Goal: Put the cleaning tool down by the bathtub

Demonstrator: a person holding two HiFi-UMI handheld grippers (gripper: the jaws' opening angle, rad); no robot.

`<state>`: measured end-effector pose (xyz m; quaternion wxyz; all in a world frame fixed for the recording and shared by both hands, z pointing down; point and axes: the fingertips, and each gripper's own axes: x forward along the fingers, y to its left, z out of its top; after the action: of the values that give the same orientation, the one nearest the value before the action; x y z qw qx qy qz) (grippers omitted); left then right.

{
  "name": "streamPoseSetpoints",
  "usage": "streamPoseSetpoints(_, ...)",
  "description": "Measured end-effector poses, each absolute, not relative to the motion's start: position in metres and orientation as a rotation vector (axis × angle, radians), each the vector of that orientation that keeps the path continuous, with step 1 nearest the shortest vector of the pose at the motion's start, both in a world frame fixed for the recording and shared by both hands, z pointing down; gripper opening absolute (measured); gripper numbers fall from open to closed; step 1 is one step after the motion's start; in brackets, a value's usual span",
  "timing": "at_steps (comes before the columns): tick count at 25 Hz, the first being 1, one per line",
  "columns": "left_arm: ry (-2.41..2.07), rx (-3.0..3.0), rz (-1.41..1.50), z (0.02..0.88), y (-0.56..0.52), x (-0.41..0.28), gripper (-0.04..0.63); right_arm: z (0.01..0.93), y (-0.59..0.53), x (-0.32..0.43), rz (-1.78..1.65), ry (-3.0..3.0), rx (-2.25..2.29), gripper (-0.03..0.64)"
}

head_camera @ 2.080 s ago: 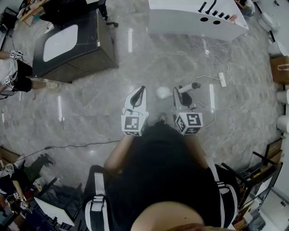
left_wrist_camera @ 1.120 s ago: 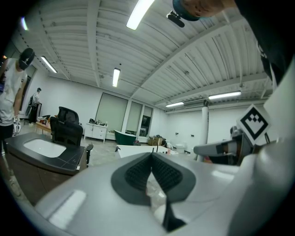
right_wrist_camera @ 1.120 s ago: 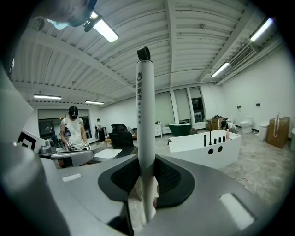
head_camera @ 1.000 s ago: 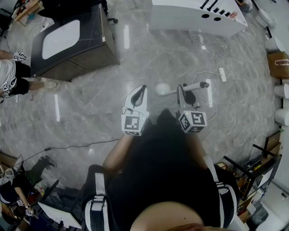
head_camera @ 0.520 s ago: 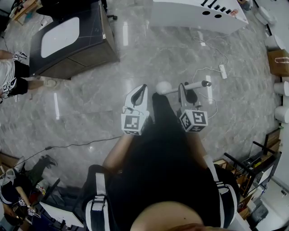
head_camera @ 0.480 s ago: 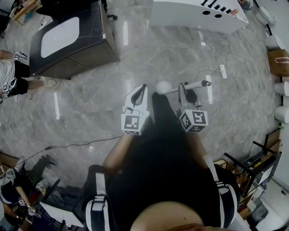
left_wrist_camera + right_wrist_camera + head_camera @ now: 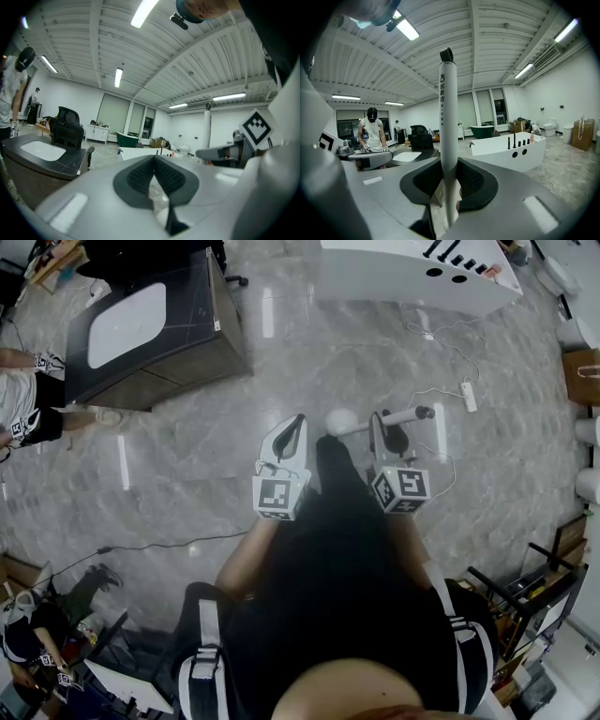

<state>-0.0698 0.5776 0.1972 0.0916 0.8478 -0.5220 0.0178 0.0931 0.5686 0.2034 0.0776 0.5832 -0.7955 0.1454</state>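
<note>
The cleaning tool point(image 7: 382, 419) is a white rod with a round white head at the left and a dark tip at the right. It lies crosswise in my right gripper point(image 7: 382, 430), which is shut on the rod. In the right gripper view the rod point(image 7: 448, 117) stands upright between the dark pads point(image 7: 472, 180). My left gripper point(image 7: 284, 439) is shut and holds nothing; its pads point(image 7: 140, 176) meet at the tip. The white bathtub point(image 7: 412, 273) stands on the floor far ahead, and it shows as the bathtub point(image 7: 511, 149) in the right gripper view.
A dark vanity cabinet point(image 7: 187, 352) with a white basin stands at the far left, a person point(image 7: 23, 399) beside it. A power strip point(image 7: 466, 397) with its cable lies on the marble floor ahead right. Toilets point(image 7: 589, 432) and a paper bag point(image 7: 583, 376) line the right edge.
The right gripper and the tool have shifted slightly right. The person's dark leg has swung forward between the two grippers. The left gripper holds its place.
</note>
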Motion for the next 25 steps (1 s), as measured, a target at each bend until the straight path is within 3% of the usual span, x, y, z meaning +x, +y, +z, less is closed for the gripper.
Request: streamPoseSetpoints(25,-1.576,2.564,0.120,0.188,0.388,0.015,0.009,0.222,0.379,0.157,0.489,-2.390,1.669,0.092)
